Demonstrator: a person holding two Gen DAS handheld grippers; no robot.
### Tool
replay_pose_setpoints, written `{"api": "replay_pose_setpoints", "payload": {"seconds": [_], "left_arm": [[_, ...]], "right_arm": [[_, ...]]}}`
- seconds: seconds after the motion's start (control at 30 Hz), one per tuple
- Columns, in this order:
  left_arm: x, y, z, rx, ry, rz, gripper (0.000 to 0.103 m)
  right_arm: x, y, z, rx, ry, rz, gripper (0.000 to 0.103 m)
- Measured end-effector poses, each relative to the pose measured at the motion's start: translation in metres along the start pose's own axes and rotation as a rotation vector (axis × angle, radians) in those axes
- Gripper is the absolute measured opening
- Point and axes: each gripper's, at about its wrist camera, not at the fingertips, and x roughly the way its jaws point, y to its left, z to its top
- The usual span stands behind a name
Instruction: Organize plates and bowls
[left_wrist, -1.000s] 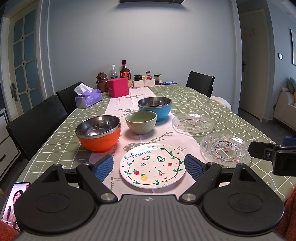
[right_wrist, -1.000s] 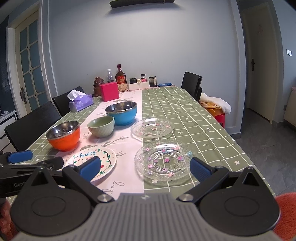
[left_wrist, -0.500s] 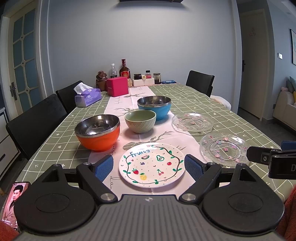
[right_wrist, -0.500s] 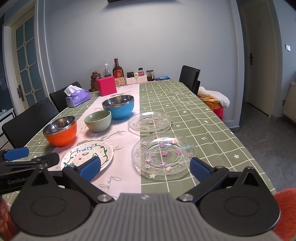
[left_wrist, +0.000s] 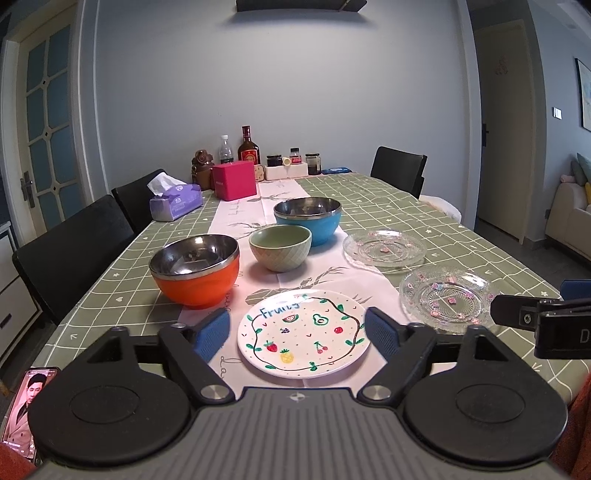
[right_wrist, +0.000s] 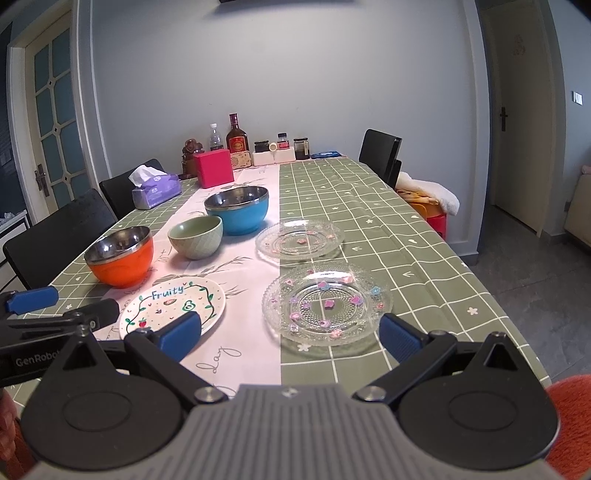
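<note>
Here, lower left of centre in the left wrist view, sits a round orange bowl (left_wrist: 195, 271) with a shiny steel lining. To its right is a smaller pale green bowl (left_wrist: 280, 246) with a quilted outer texture, and behind that a blue bowl (left_wrist: 307, 219), also steel-lined. All three rest on a pale runner over a green grid-patterned tablecloth (left_wrist: 388, 206). At lower centre lies a flat white ceramic plate (left_wrist: 303, 334) painted with fruits and a vine ring. Right of centre is a clear pressed-glass plate (left_wrist: 384, 248) with small pink flowers, and at lower right a second, beaded glass plate (left_wrist: 448, 297) of the same kind.

The left gripper (left_wrist: 295, 334) is level and low over the near table edge, its blue-padded fingers spread wide to either side of the painted plate, touching nothing. In the right wrist view, the right gripper (right_wrist: 290, 332) is likewise spread, framing the near rim of the beaded glass plate (right_wrist: 327, 302) without contact.
</note>
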Motion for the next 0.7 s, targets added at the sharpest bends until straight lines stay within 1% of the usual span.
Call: {"api": "replay_pose_setpoints", "payload": {"seconds": [0.1,0.2,0.27,0.33,0.4,0.47,0.53,0.57,0.6,0.67,0.7], "left_arm": [[0.000,0.002,0.002,-0.017,0.002,-0.029,0.090],[0.002,0.004,0.007,-0.040,0.010,-0.095,0.090],[0.003,0.004,0.013,-0.070,0.007,-0.129,0.090],[0.006,0.003,0.020,-0.076,-0.007,-0.157,0.090],[0.011,-0.002,0.028,-0.066,-0.011,-0.179,0.090],[0.019,-0.010,0.035,-0.054,-0.005,-0.222,0.090],[0.030,-0.017,0.042,-0.054,0.033,-0.269,0.090],[0.036,-0.020,0.044,-0.061,0.046,-0.287,0.089],[0.041,-0.023,0.046,-0.072,0.053,-0.304,0.086],[0.053,-0.029,0.050,-0.077,0.084,-0.325,0.078],[0.059,-0.031,0.052,-0.085,0.098,-0.338,0.073]], "right_arm": [[-0.001,0.001,0.000,-0.019,0.006,0.006,0.100],[-0.002,-0.001,0.003,-0.033,-0.001,0.019,0.100],[-0.003,-0.005,0.006,-0.045,-0.031,0.015,0.100],[-0.003,-0.012,0.014,-0.064,-0.070,0.005,0.099],[0.003,-0.021,0.024,-0.075,-0.073,-0.014,0.099],[0.013,-0.031,0.035,-0.077,-0.053,-0.028,0.099],[0.026,-0.042,0.046,-0.053,-0.019,-0.040,0.099],[0.032,-0.046,0.050,-0.045,-0.001,-0.039,0.098],[0.039,-0.051,0.053,-0.038,0.020,-0.041,0.096],[0.056,-0.056,0.058,-0.042,0.065,-0.059,0.087],[0.063,-0.058,0.060,-0.044,0.084,-0.063,0.086]]}}
